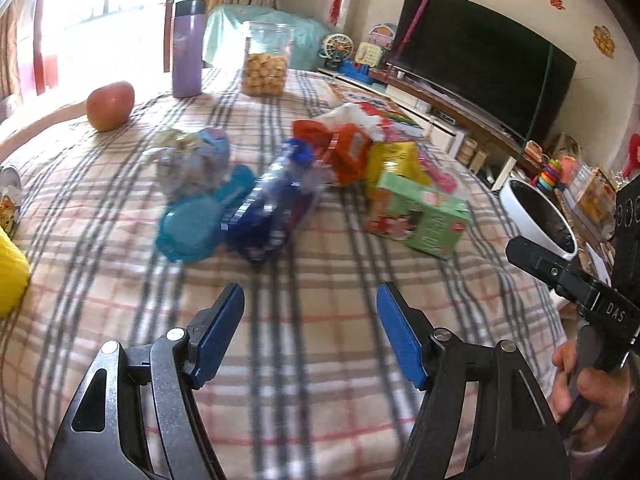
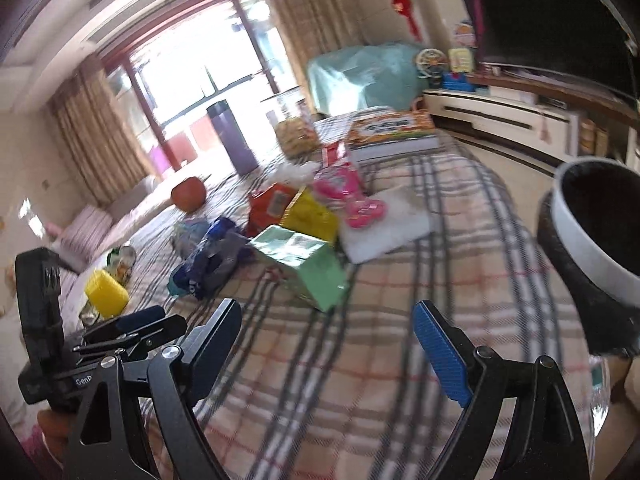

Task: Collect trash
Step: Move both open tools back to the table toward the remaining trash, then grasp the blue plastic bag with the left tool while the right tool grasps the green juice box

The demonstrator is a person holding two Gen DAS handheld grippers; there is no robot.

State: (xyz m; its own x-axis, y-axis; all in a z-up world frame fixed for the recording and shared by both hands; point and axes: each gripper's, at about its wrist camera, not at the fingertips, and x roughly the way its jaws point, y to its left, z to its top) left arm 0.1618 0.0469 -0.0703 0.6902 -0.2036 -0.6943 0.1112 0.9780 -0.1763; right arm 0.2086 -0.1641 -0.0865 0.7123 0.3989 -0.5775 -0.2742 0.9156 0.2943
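A heap of trash lies mid-table on the plaid cloth: a blue wrapper [image 1: 276, 208] [image 2: 212, 260], a teal plastic tray [image 1: 192, 224], a crumpled silver-blue wrapper [image 1: 192, 160], an orange packet [image 1: 348, 152] [image 2: 272, 204], a yellow packet [image 1: 396, 160] [image 2: 312, 216], a green carton [image 1: 420, 216] [image 2: 304, 264] and a pink wrapper [image 2: 352, 196]. My left gripper [image 1: 310, 320] hovers open over bare cloth, short of the blue wrapper. My right gripper [image 2: 326, 332] is open too, just before the green carton. A white-rimmed bin [image 1: 536, 220] [image 2: 600, 232] stands at the table's right edge.
An apple [image 1: 110, 106] [image 2: 188, 194], a purple flask [image 1: 188, 48] [image 2: 234, 138] and a cookie jar [image 1: 266, 62] stand at the far side. A yellow object [image 1: 10, 276] [image 2: 106, 294] and a can [image 2: 122, 258] sit at the left. A TV [image 1: 480, 60] and its cabinet lie beyond.
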